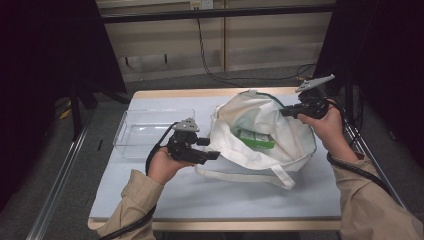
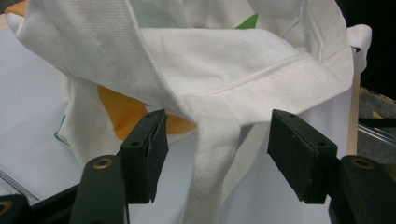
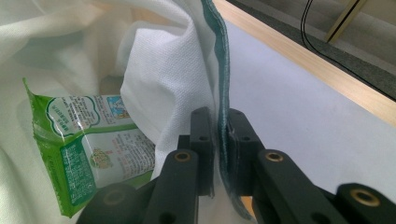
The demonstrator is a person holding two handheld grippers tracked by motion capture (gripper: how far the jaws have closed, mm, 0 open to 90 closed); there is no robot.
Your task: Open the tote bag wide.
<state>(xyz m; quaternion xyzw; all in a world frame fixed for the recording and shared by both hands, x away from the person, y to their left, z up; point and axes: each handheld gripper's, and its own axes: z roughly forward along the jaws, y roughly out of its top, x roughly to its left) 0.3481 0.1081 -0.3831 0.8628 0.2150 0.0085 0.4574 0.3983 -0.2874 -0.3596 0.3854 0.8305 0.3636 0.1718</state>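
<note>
1. A white canvas tote bag [image 1: 260, 127] lies open on the pale blue table top [image 1: 210, 195], right of centre.
2. A green and white snack packet [image 1: 256, 138] lies inside the bag, near the middle of its mouth.
3. The right gripper [image 1: 287, 112], at about two o'clock from the bag's mouth, is pinched on the teal-edged rim [image 3: 223, 93], jaws pressed together with the cloth between them.
4. The left gripper [image 1: 214, 149], at nine o'clock from the bag, has its jaws spread; the white strap [image 2: 212, 154] hangs between them, untouched.
5. A clear plastic bin [image 1: 150, 131] sits at nine o'clock, just beyond the left gripper.
</note>
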